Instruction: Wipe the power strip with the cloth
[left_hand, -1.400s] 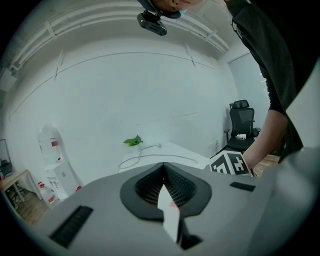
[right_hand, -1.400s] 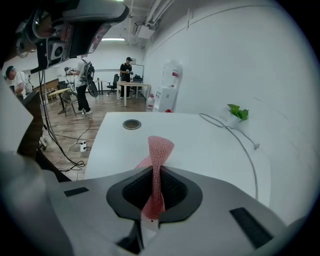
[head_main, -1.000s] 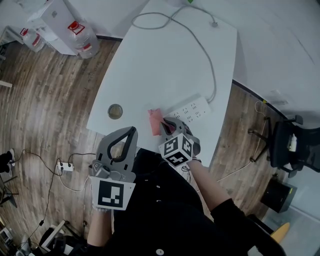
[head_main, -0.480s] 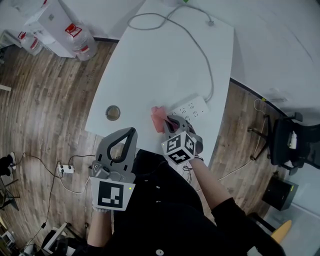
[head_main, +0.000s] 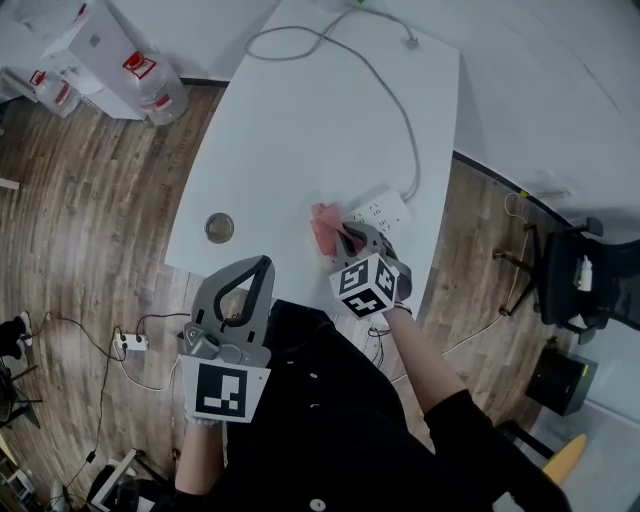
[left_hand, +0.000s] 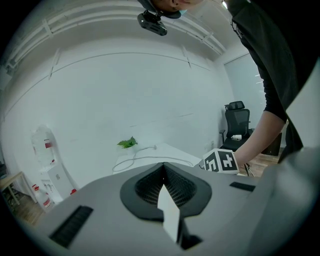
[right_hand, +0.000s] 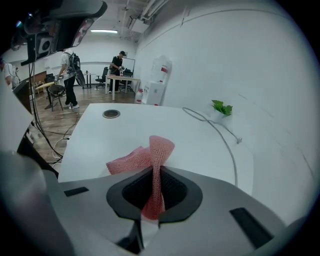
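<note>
The white power strip (head_main: 380, 211) lies near the right edge of the white table (head_main: 300, 130), its grey cable (head_main: 404, 120) running to the far end. My right gripper (head_main: 345, 234) is shut on a pink mesh cloth (head_main: 322, 227) just left of the strip's near end, and hides part of that end. In the right gripper view the cloth (right_hand: 154, 160) stands pinched between the jaws, a fold hanging to the left; the strip is out of sight there. My left gripper (head_main: 258, 266) hangs shut and empty off the table's near edge, tilted up at the wall (left_hand: 163, 169).
A round metal grommet (head_main: 219, 227) sits in the table near its left edge. Water bottles (head_main: 150, 85) stand on the wood floor at far left. An office chair (head_main: 580, 290) stands at right. A small plant (right_hand: 220, 107) is at the table's far end.
My right gripper has carried the cloth forward and right, closer to the power strip's near end. The left gripper has stayed where it was.
</note>
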